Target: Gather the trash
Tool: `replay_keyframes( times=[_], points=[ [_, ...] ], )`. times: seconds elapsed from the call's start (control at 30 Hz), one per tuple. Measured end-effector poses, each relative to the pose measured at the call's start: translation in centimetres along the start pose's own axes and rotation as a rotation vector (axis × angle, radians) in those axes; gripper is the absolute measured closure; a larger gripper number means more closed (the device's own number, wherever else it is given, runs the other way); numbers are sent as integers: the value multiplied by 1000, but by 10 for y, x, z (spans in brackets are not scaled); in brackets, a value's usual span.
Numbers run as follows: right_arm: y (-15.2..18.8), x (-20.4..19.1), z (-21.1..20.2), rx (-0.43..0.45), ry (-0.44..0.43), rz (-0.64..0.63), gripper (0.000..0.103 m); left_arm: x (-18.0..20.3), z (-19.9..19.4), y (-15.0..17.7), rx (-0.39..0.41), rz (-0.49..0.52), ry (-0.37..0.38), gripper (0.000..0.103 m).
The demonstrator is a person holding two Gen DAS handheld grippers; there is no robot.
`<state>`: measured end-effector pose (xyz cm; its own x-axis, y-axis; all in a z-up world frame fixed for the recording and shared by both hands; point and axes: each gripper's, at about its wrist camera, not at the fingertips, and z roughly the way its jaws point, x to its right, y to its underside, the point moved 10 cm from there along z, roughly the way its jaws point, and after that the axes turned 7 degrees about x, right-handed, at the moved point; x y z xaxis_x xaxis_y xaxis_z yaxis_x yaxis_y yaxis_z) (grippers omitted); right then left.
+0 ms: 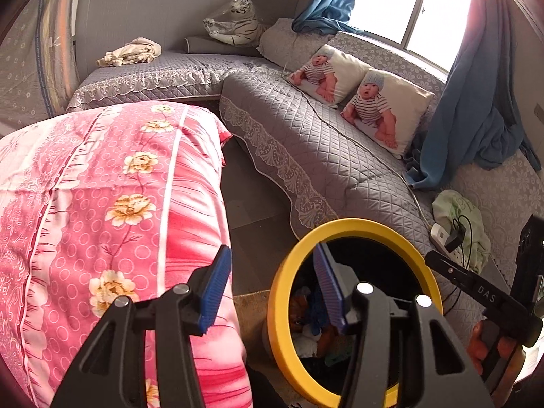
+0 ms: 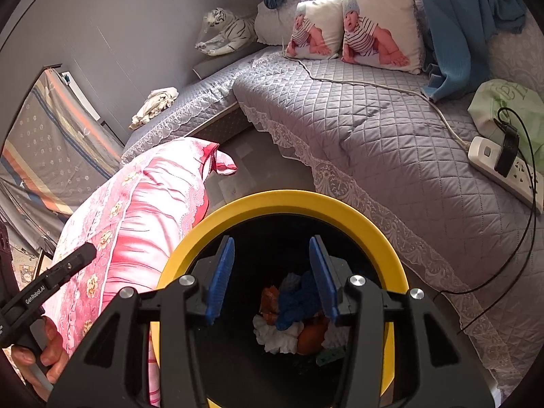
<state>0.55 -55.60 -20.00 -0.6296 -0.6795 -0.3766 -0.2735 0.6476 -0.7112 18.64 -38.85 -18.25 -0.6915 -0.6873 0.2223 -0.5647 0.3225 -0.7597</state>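
Here, a yellow-rimmed trash bin (image 2: 282, 204) is seen on the floor between a pink floral quilt (image 2: 136, 217) and a grey quilted sofa (image 2: 391, 136). The right gripper (image 2: 272, 278) is held directly above the bin's mouth, its jaws spread apart with nothing between them. Down inside the dark bin, collected trash (image 2: 292, 319) is seen: a blue crumpled piece, white tissue, and orange-brown scraps lying together at the bottom.

The left gripper (image 1: 272, 287) is held beside the bin, partly over its rim (image 1: 278, 306); its jaws are likewise spread and nothing is pinched. One blue pad is seen against the pink quilt (image 1: 102, 204), the other against the bin's opening.

On the sofa, two cushions printed with a baby (image 2: 377, 27) are propped against the backrest, and a plush white tiger (image 2: 227, 34) is set in the corner. A white power strip (image 2: 503, 166) with a black plug is laid near a pale green bag (image 2: 499, 102). A blue curtain (image 1: 476, 108) is draped onto the seat.
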Motion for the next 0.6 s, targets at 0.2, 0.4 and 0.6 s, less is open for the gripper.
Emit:
replay_keyframes(
  times=[0.2,0.4,0.6],
  points=[
    [-4,-28,-2,35,-5,-57,59,-46,-41,-19,92,-64,-56,55],
    [-16,-85,-16,116,-64,-142,41,-110,-109,-40,228,-133,-180,43],
    [-21,-158,-39,192,-152,-241,16,-162,-195,-54,359,-180,-290,31]
  ],
)
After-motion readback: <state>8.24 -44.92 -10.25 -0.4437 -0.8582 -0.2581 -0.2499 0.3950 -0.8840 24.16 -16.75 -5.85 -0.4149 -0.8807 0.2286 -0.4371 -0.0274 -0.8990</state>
